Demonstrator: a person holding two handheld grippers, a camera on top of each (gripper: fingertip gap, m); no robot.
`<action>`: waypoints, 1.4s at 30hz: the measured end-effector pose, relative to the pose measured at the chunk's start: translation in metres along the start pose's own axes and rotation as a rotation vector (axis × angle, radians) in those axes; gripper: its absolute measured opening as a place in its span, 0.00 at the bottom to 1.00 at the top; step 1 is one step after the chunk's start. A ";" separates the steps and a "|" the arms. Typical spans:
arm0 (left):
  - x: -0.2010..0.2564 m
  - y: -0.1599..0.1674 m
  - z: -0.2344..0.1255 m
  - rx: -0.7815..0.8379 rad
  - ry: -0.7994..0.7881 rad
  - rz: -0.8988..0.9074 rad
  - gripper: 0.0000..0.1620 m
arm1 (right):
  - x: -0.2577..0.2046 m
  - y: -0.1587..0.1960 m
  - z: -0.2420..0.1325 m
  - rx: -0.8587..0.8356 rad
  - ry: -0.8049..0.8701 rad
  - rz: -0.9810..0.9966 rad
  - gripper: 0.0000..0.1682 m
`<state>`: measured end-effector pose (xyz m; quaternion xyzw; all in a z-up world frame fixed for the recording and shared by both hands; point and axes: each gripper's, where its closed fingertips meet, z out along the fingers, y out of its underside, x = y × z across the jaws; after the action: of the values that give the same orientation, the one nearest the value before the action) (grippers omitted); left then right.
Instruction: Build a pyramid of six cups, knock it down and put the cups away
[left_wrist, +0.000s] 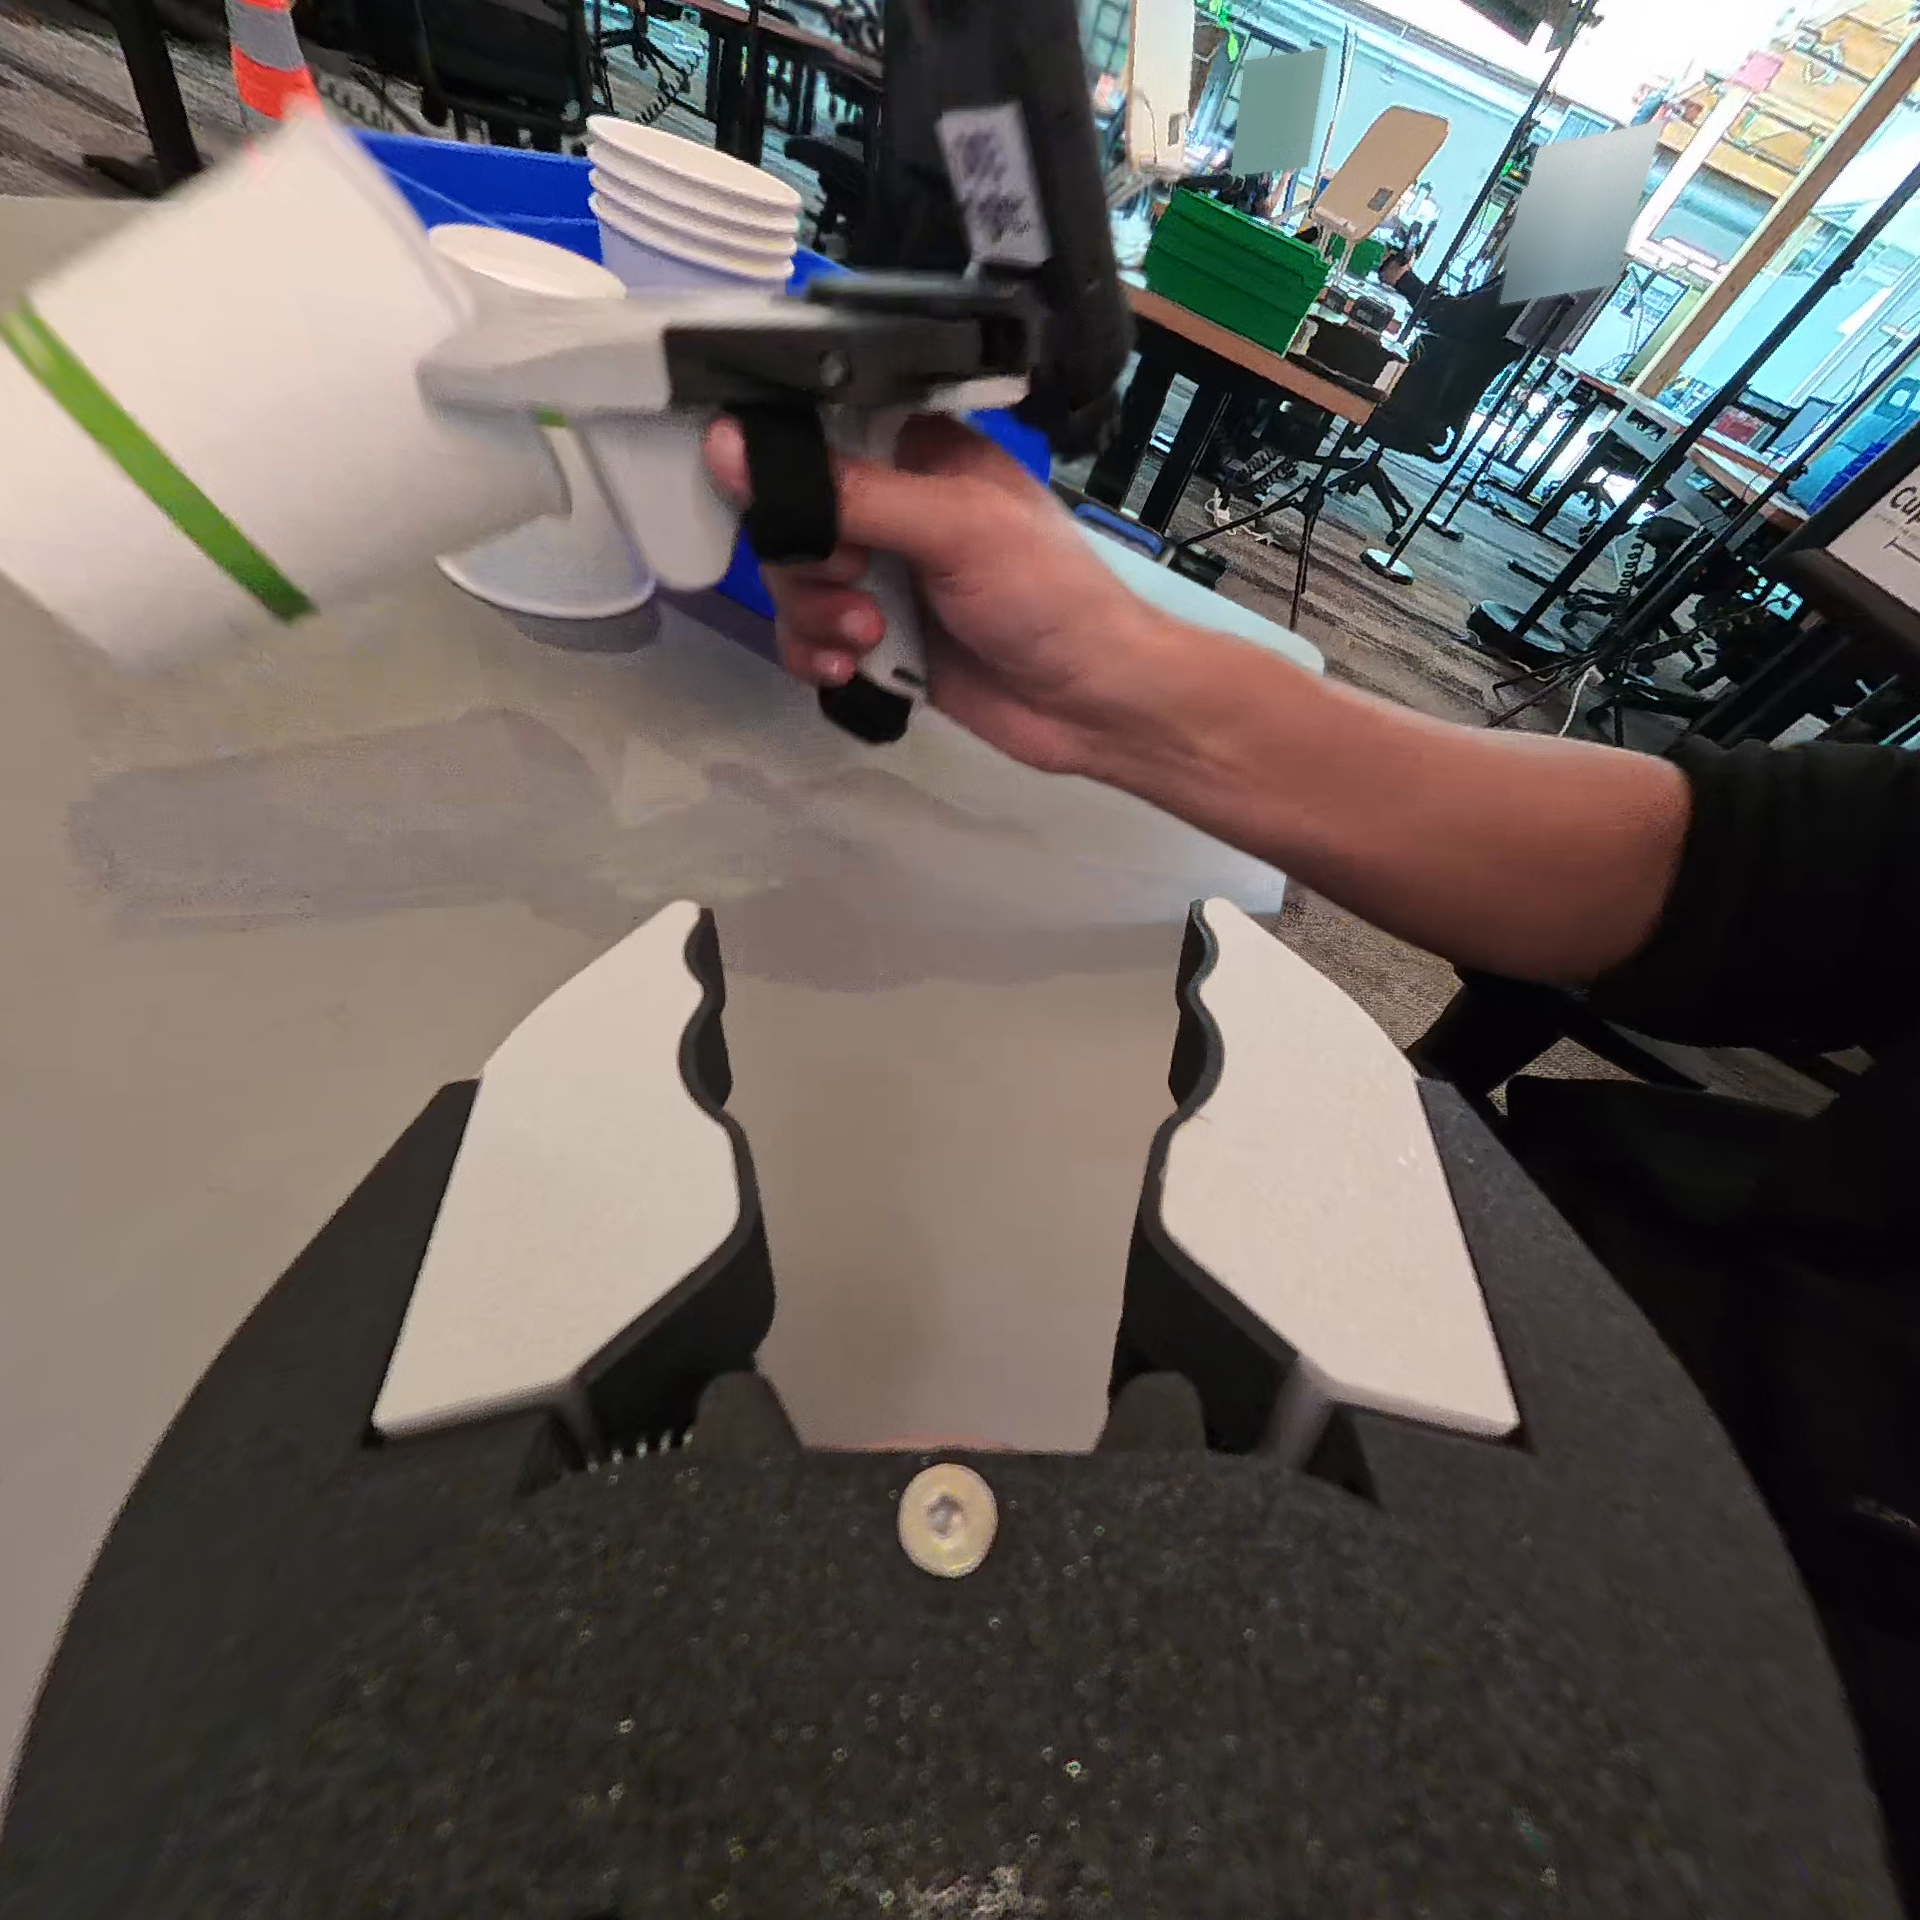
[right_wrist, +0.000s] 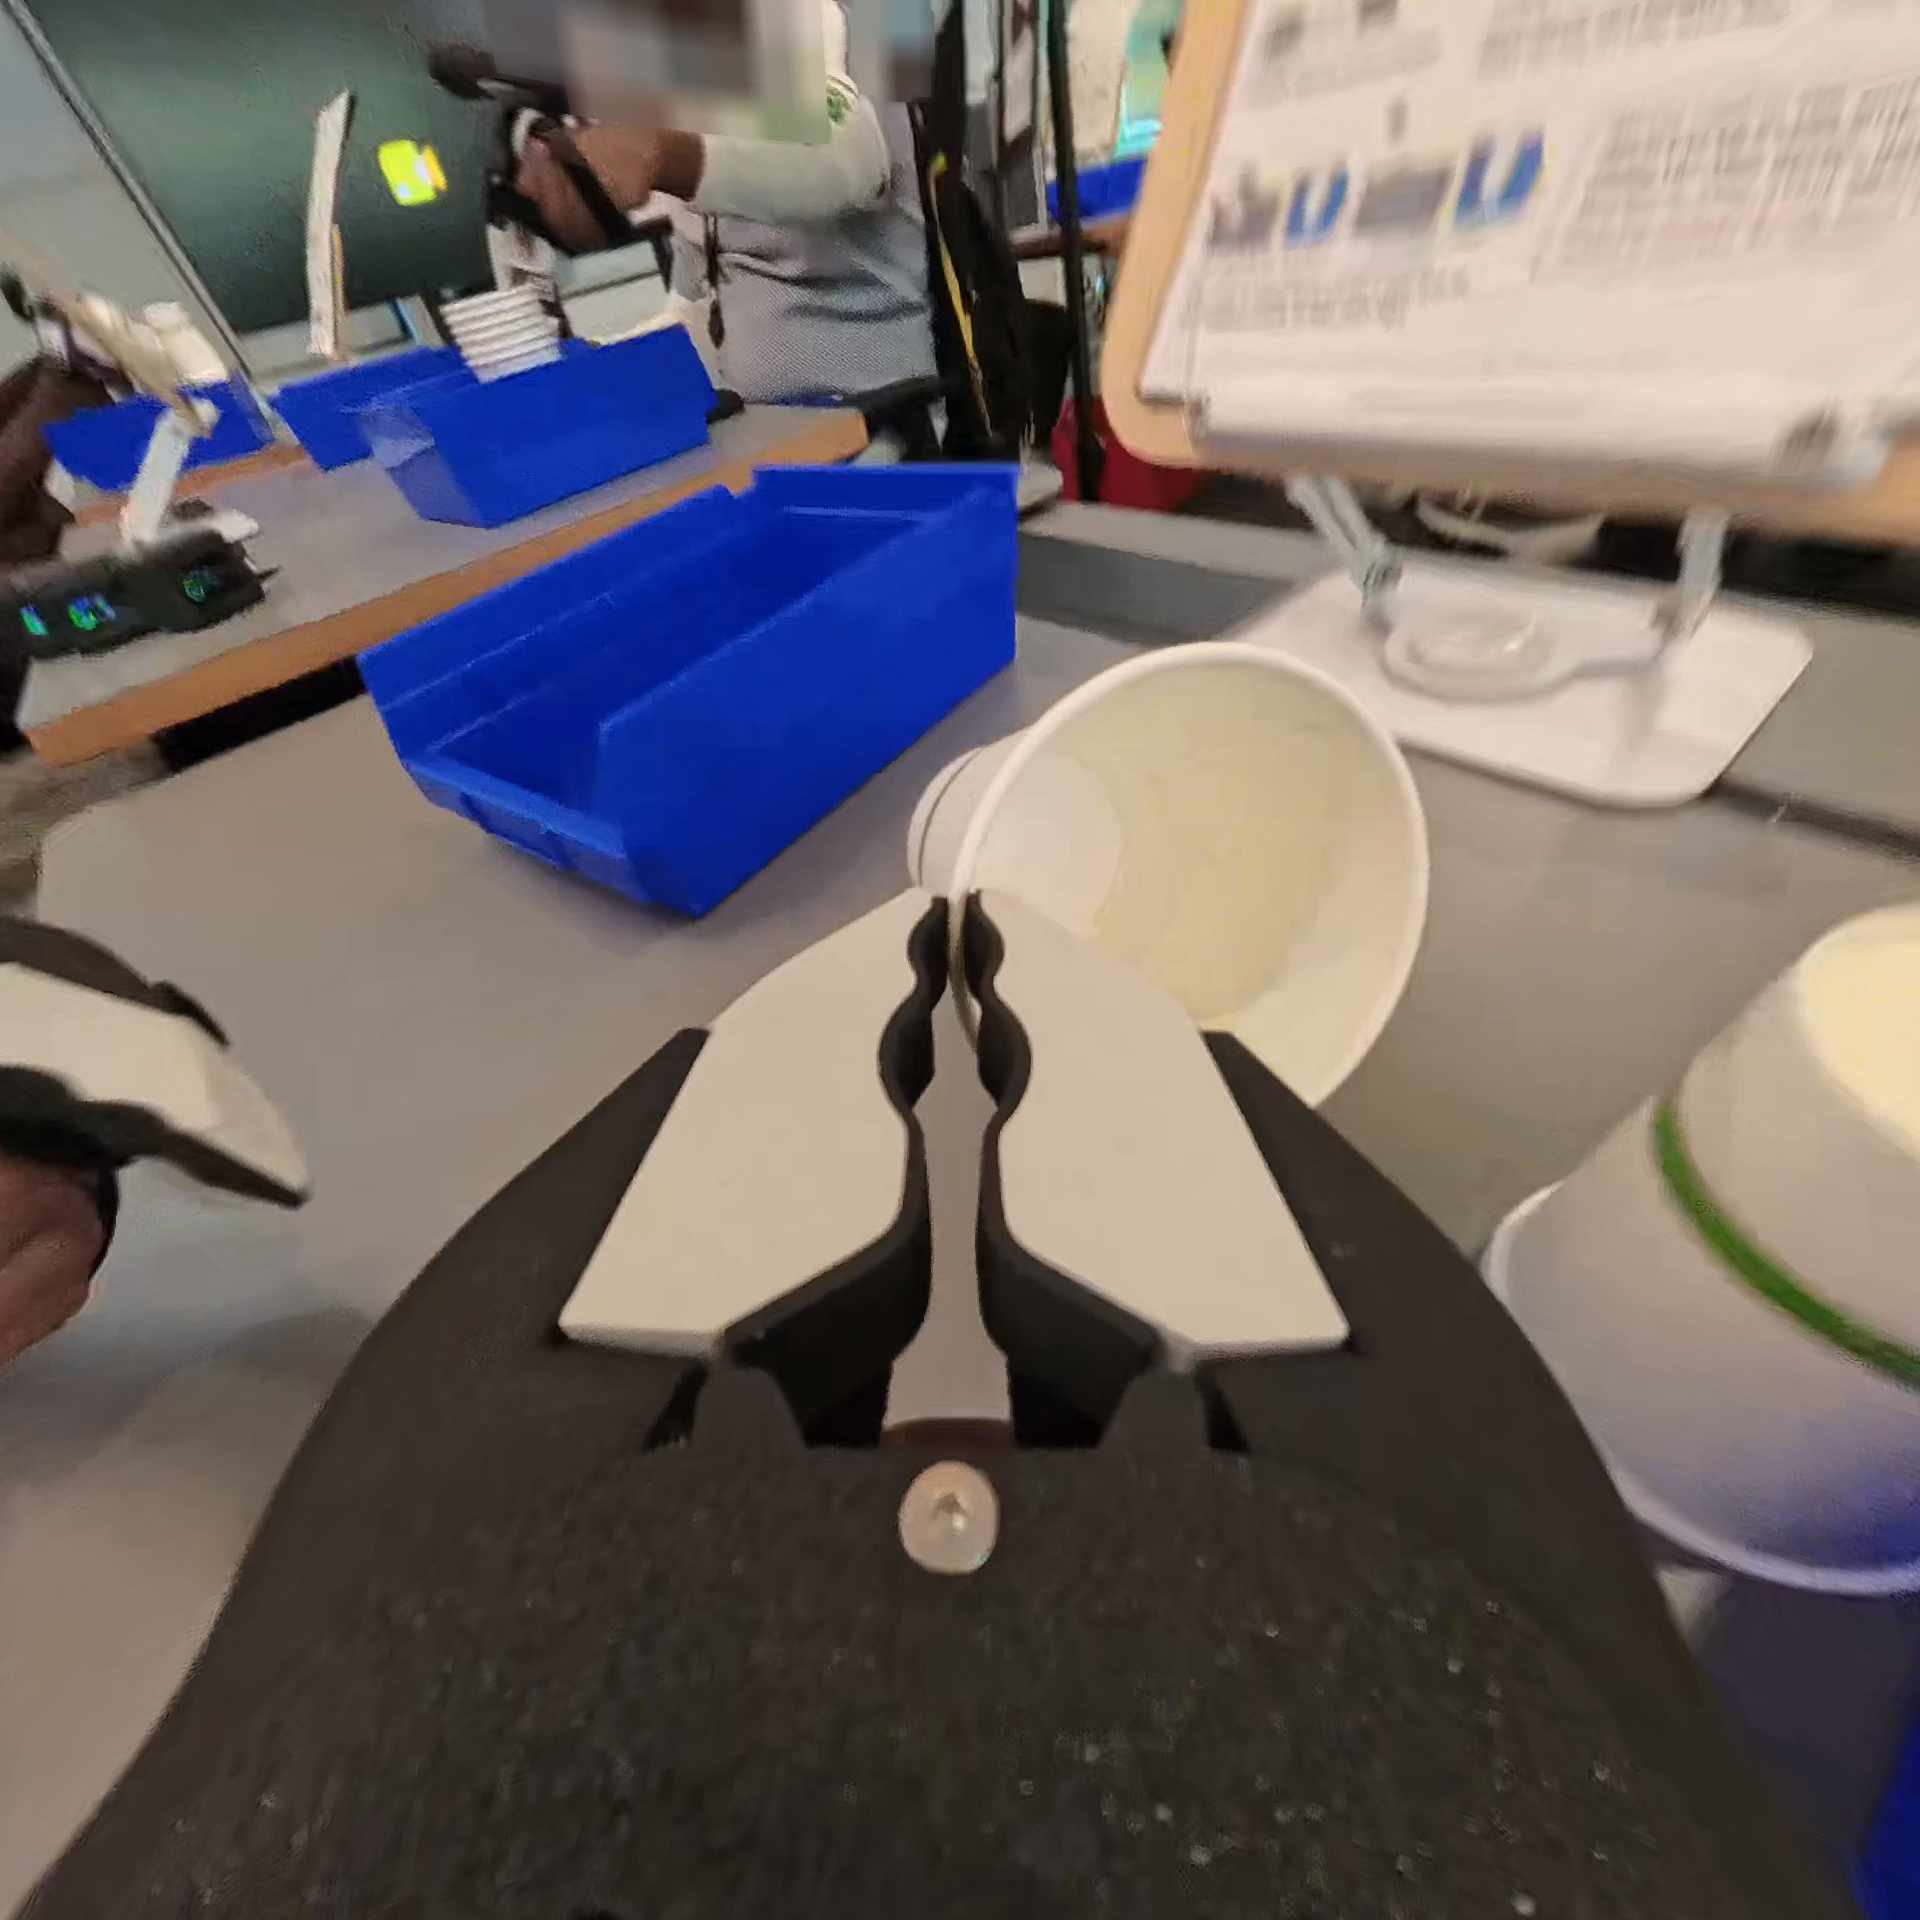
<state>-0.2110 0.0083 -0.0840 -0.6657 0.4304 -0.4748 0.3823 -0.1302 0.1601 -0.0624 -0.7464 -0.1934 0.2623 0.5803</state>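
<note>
- Right gripper (right_wrist: 958, 920): jaws nearly together, clamped on the rim of a white paper cup (right_wrist: 1195, 831). The cup hung tilted off the fingertips, mouth turned back toward the camera, base pointing away and left, clear of the grey table (right_wrist: 312, 1039).
- Left gripper (left_wrist: 951, 935): jaws wide apart, nothing between them, only bare table ahead of its tips. It showed at the left edge of the right wrist view.
- Upturned cup with a green band (right_wrist: 1766, 1226): stood low to the right of the right gripper's fingers, close by, resting on another upturned cup; whether it touched the held cup could not be told.
- Stack of nested cups (left_wrist: 694, 208): seen in the left wrist view, beyond the right gripper, at or inside the blue bin; a further upturned cup (left_wrist: 551, 561) stood on the table under that tool.
- Blue bin (right_wrist: 717, 665): ahead and left of the right gripper's tips, its visible part empty.
- Step judged in hand: building, carrying the held cup to its place on the pyramid.
- Handling note, as judgement: a rim pinch holds thin paper weakly, so the cup wanted turning mouth-down slowly, squared over the two cups beneath, lowered until seated, and only then released.
- Risk judged: brushing the banded cup with the wide fingers would topple the stack early.
</note>
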 end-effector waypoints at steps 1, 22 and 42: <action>0.000 0.001 0.000 -0.003 0.000 0.000 0.51 | -0.005 -0.015 -0.010 0.007 0.017 -0.071 0.01; -0.026 -0.005 -0.011 0.011 -0.143 0.048 0.52 | 0.197 -0.136 -0.162 -0.910 0.404 -0.338 0.01; -0.019 0.009 -0.002 -0.057 -0.109 0.090 0.52 | 0.205 -0.017 -0.125 -1.071 0.118 -0.134 0.17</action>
<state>-0.2182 0.0224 -0.0972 -0.6813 0.4515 -0.4077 0.4071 0.1083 0.1899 -0.0565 -0.9371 -0.3143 0.0470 0.1443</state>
